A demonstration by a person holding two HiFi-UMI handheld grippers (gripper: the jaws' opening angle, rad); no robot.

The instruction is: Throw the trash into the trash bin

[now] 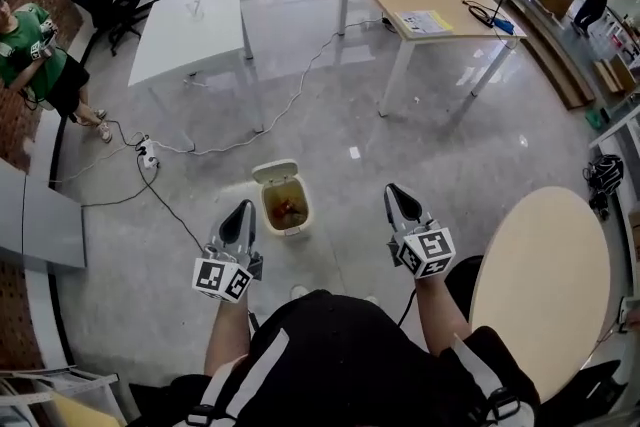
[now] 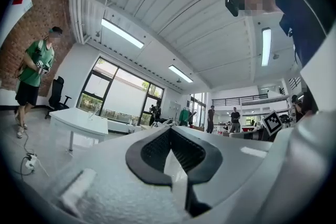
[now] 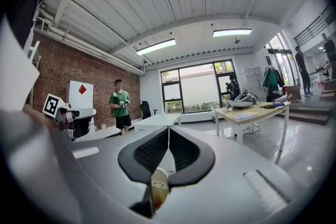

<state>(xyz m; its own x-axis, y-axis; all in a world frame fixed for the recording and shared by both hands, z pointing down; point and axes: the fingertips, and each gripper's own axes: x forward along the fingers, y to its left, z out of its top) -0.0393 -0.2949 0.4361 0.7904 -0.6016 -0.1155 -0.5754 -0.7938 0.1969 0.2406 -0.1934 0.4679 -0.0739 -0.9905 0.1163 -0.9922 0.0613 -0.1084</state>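
The trash bin (image 1: 300, 227) stands on the grey floor with its lid tipped open. Down inside it lies some trash (image 1: 288, 208), a small red and orange lump. It looks like the trash is already in the bin, so the throwing part seems done.

The left gripper (image 1: 241, 210) is just beside the bin, on its left side. Its two jaws are pressed together and nothing is between them. The right gripper (image 1: 396, 192) is near the bin on its right side, a bit farther off. Its jaws are together too, and it holds nothing.

No other trash shows on the floor around the bin, though a tiny white speck (image 1: 354, 153) lies behind the bin and it is too small to tell what it is. The lid is up, so maybe closing it is all that is left.

Far behind the bin stand a white table (image 1: 190, 25) and a wooden table (image 1: 420, 0)
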